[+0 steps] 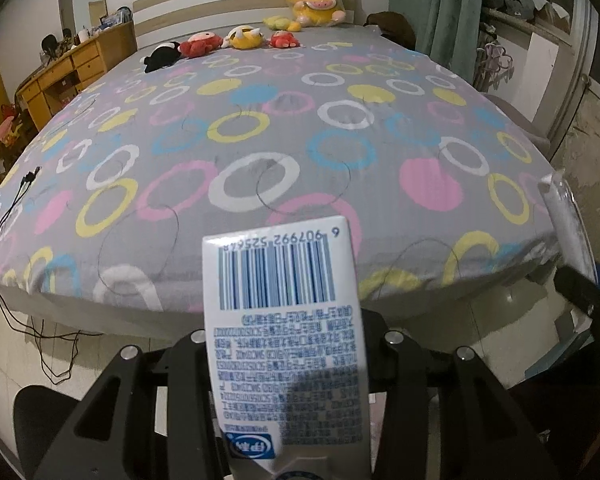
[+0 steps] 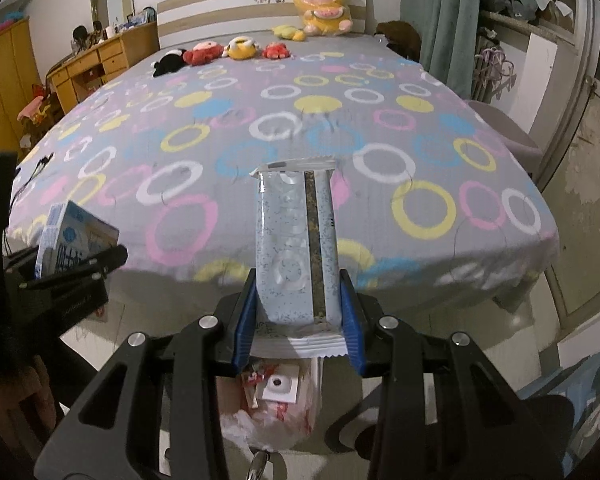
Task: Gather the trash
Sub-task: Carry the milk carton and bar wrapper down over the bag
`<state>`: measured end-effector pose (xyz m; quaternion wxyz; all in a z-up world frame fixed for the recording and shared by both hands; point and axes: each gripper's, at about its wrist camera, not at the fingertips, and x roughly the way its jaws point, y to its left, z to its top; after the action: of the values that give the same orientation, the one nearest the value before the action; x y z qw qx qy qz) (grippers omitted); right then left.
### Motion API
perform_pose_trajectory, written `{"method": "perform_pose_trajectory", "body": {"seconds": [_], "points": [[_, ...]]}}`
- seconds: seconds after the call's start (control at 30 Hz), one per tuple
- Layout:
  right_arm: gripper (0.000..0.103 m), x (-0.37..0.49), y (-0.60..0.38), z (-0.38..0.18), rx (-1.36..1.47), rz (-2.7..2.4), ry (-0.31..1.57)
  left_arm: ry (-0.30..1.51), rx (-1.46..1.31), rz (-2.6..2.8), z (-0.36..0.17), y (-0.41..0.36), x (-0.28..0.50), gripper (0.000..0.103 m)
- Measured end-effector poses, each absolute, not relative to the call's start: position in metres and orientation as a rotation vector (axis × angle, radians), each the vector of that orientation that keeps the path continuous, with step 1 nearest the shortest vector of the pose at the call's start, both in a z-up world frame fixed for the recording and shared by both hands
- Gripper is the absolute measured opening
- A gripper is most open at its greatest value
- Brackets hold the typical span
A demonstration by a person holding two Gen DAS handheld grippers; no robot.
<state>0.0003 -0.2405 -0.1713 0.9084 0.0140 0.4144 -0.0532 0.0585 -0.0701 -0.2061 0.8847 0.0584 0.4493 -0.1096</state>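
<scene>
carrying two pieces of trash off the bed [image 2: 420,152]. left gripper [image 1: 284,360] clamped on a milk carton [image 1: 280,300], barcode side up; right gripper [image 2: 298,312] clamped on a speckled snack wrapper [image 2: 296,240], blue pads [image 2: 246,320] pressing its sides. directly under the wrapper, a trash bag [image 2: 276,416] on the floor, mouth open. best done by lowering the wrapper close over the bag's mouth before letting go, then bringing the carton across from the left, upright, so neither lands on the floor.

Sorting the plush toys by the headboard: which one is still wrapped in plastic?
The big yellow plush toy propped against the headboard; the small ones lie bare on the bed.
</scene>
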Motion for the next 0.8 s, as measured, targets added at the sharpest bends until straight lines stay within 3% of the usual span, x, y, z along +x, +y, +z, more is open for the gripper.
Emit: {"method": "perform_pose_trajectory", "body": {"seconds": [0.4, 0.8], "points": [[0.037, -0.049, -0.235, -0.213, 0.008, -0.095, 0.912, 1.001, 0.152, -0.267, -0.253, -0.078, 0.012, 0.042], [0.037, -0.045, -0.235, -0.271, 0.059, -0.067, 1.016, 1.193, 0.204, -0.335, -0.332, -0.088, 0.002, 0.042]]}}
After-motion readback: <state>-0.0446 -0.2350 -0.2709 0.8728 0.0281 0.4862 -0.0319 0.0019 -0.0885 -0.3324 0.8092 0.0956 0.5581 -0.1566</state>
